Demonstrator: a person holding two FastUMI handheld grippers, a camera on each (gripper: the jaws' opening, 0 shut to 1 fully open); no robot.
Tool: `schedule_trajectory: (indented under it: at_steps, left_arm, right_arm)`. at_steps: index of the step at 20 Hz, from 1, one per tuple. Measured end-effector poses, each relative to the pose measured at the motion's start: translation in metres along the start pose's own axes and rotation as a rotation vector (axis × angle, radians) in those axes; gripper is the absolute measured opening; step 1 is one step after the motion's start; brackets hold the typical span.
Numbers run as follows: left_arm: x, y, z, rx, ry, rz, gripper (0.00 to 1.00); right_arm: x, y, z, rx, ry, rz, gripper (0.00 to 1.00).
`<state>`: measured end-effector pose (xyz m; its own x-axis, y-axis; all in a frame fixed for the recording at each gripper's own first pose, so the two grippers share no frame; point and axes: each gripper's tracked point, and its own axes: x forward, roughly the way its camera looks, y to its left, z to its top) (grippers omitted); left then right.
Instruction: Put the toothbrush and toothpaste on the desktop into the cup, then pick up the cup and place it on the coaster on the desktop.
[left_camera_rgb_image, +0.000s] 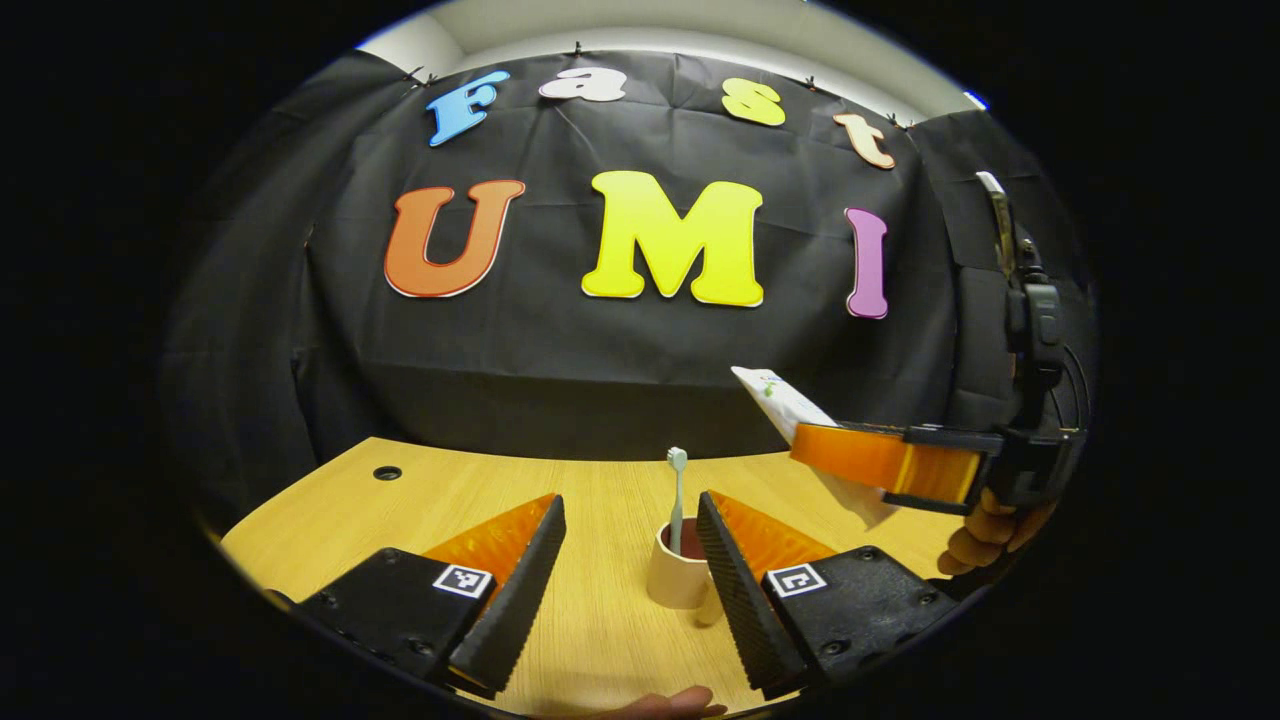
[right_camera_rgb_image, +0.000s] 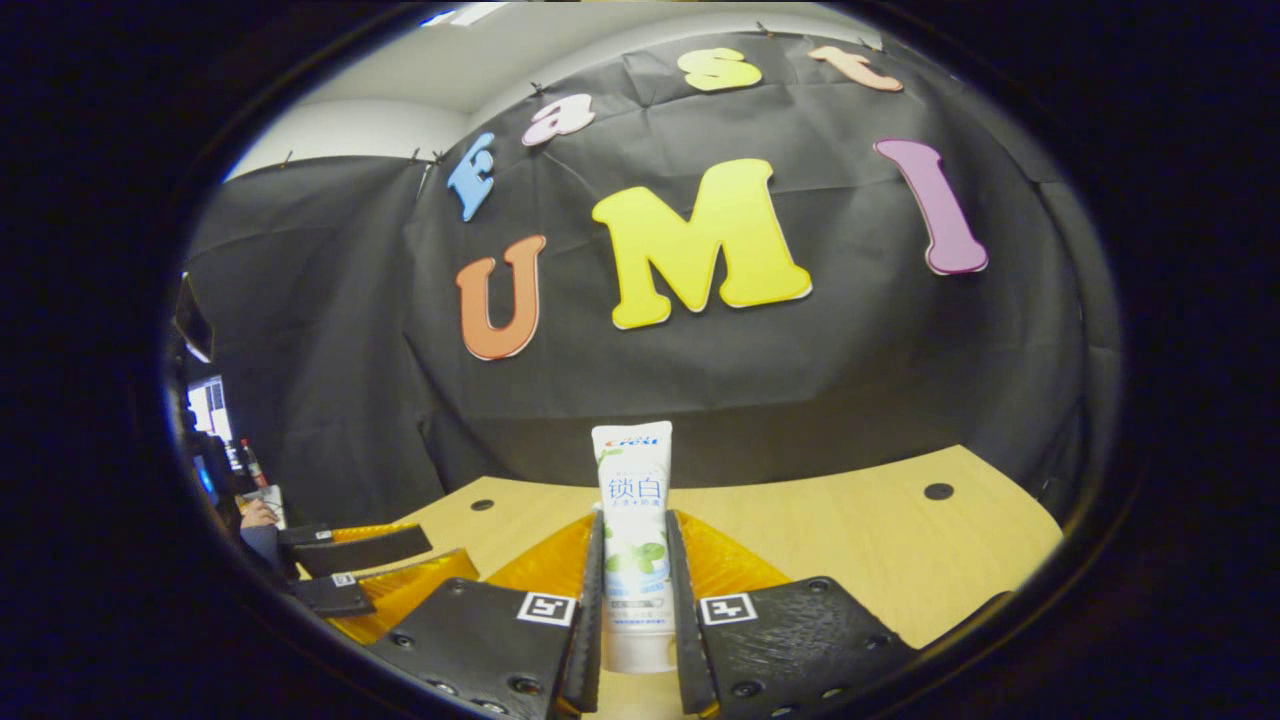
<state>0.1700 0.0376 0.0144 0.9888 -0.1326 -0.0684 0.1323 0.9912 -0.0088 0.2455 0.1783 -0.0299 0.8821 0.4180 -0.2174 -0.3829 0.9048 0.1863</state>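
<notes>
Toothpaste (right_camera_rgb_image: 633, 545) stands upright at the bottom centre of the right gripper view, clamped between both fingers of the right claw (right_camera_rgb_image: 634, 600), which press on its flat sides low on the tube. In the left gripper view the same tube (left_camera_rgb_image: 790, 400) shows at centre right, carried above the worktop (left_camera_rgb_image: 600, 500) and tilted. A soft, light plastic tube like this will likely dent under pressure and could slip on its glossy skin, so a hold across the broad faces near the stiffer cap end seems soundest.

Low in the centre of the left gripper view, the toothbrush (left_camera_rgb_image: 677, 500) already stands head up in the cup (left_camera_rgb_image: 680, 575). The left claw (left_camera_rgb_image: 625, 580) is spread wide apart and holds nothing. The cup looks light and may tip when the tube goes in. Its far side is hidden, so how much room is left inside I cannot tell.
</notes>
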Motion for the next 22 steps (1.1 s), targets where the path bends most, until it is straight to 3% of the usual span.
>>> schedule_trajectory:
  at_steps: [3,4,5,6,18,20,21,22]
  left_arm:
    - [-0.006,0.002,-0.006,0.010,0.009,0.007,0.89]
    - [-0.008,0.005,-0.007,0.014,0.010,0.012,0.81]
    - [-0.008,0.005,-0.008,0.009,0.010,0.012,0.90]
    - [-0.009,0.005,-0.010,0.000,0.011,0.009,0.90]
    - [0.003,0.011,-0.044,-0.075,0.094,0.019,0.90]
    - [0.009,0.010,-0.046,-0.056,0.097,0.030,0.90]
    - [0.011,0.007,-0.045,-0.038,0.100,0.032,0.90]
    - [0.015,0.002,-0.046,-0.019,0.106,0.029,0.90]
  right_arm:
    - [0.025,0.002,-0.006,-0.001,0.018,-0.002,0.30]
    - [0.032,0.001,-0.007,-0.002,0.023,-0.007,0.31]
    - [0.038,0.001,-0.009,-0.007,0.024,-0.007,0.31]
    - [0.042,0.001,-0.010,-0.015,0.025,-0.010,0.33]
    - [0.058,0.005,-0.046,-0.007,0.119,0.012,0.33]
    - [0.047,0.004,-0.037,-0.017,0.098,0.024,0.47]
    - [0.039,0.002,-0.034,-0.024,0.080,0.022,0.67]
    - [0.031,-0.004,-0.030,-0.031,0.065,0.010,0.75]
